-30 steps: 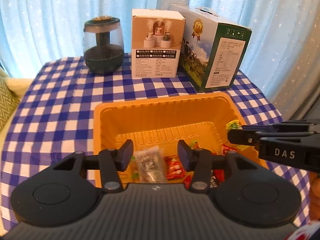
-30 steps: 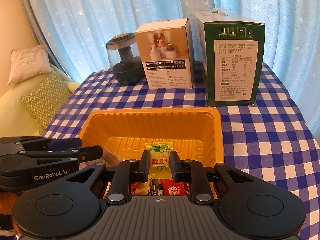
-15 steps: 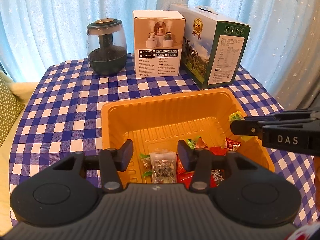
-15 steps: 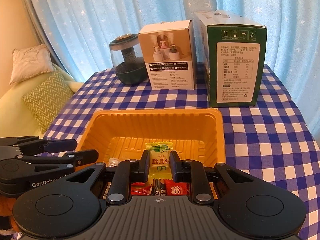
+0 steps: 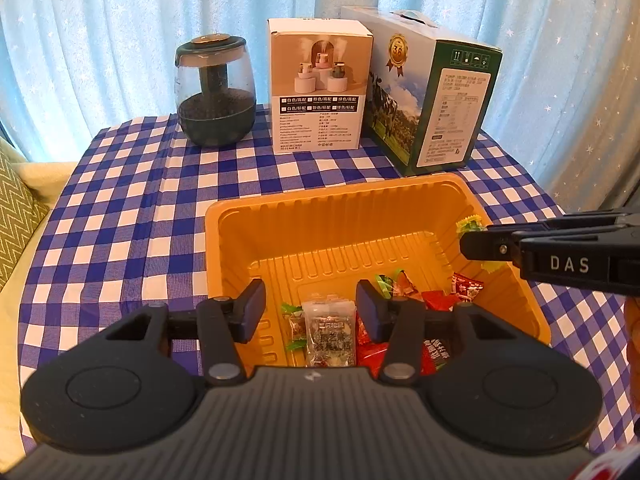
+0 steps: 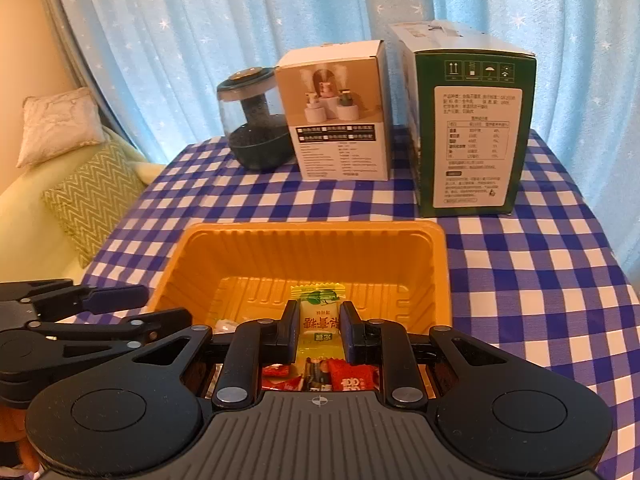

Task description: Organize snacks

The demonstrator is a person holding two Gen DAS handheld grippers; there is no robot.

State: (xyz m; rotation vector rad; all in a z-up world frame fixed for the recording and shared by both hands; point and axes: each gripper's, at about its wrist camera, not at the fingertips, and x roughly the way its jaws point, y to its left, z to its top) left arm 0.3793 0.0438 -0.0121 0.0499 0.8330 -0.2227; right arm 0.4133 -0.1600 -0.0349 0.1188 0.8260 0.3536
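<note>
Over the tray (image 6: 438,264), the right gripper (image 6: 319,330) pinches a yellow candy (image 6: 318,322). Beside it, the left gripper (image 5: 310,310) hangs open, empty. Released off-centre, the candy might bounce out.

Tablecloth (image 5: 120,216): checked in blue and white.
Tray (image 5: 320,216): orange.
Curtain (image 5: 100,40), at twelve o'clock: pale blue, dotted with white stars.
Clamped sweet (image 6: 319,320): yellow, green-printed.
Cushion (image 6: 88,196), at nine o'clock: green zigzag.
</note>
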